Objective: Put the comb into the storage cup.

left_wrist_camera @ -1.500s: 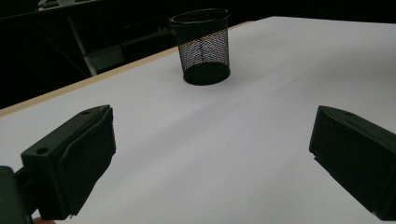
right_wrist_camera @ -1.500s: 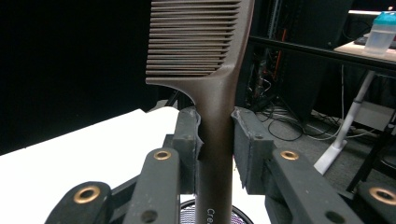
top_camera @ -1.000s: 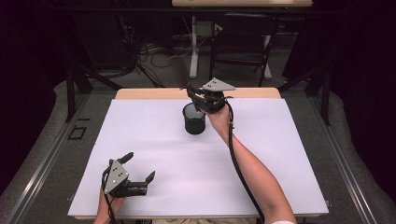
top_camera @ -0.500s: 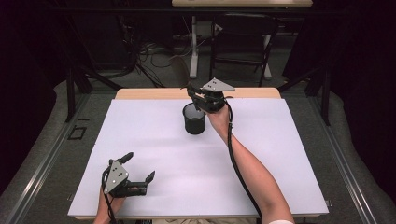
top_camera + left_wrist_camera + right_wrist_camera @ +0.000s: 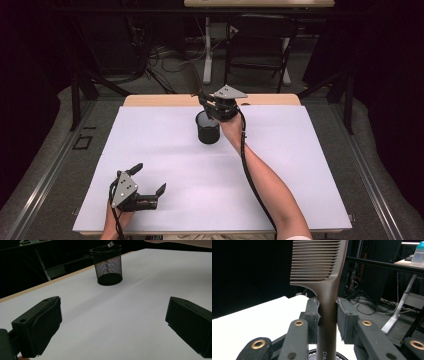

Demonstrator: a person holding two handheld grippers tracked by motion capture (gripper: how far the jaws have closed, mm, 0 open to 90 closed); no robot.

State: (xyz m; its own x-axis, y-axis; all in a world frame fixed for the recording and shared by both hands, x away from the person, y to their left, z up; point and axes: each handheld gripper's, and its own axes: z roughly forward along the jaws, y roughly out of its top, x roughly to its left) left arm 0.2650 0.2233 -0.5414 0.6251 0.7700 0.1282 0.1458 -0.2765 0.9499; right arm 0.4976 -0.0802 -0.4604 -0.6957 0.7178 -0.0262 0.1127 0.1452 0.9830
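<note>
Landmark: the black mesh cup (image 5: 208, 128) stands upright on the white table (image 5: 300, 165), toward the table's far edge, and every place below is given from it.

Comb: a dark brown comb (image 5: 325, 287) stands upright directly above the cup, handle pointing down at the cup's mouth, teeth at the top. In the right gripper view the cup's rim (image 5: 322, 355) shows just below the handle.

Right gripper: the right gripper (image 5: 220, 106) sits at the cup's far right rim, just above it. Its two pads pinch the comb's handle from both sides, below the teeth.

Right forearm: it reaches from the near table edge up to the cup's right side, with the black cable trailing along it.

Left gripper: the left gripper (image 5: 150, 187) rests low over the table, well apart from the cup, on the near left side. Its fingers stand spread wide with bare table between them; the left gripper view shows the cup (image 5: 108, 265) far ahead between the two jaws.

Change from earlier: next to nothing. The cup stands on the same spot, the right gripper stays clamped on the comb above it at the same height, and the left gripper lies where it lay, jaws as wide as before.

Contact: whether the comb's lower end touches the cup cannot be told.
</note>
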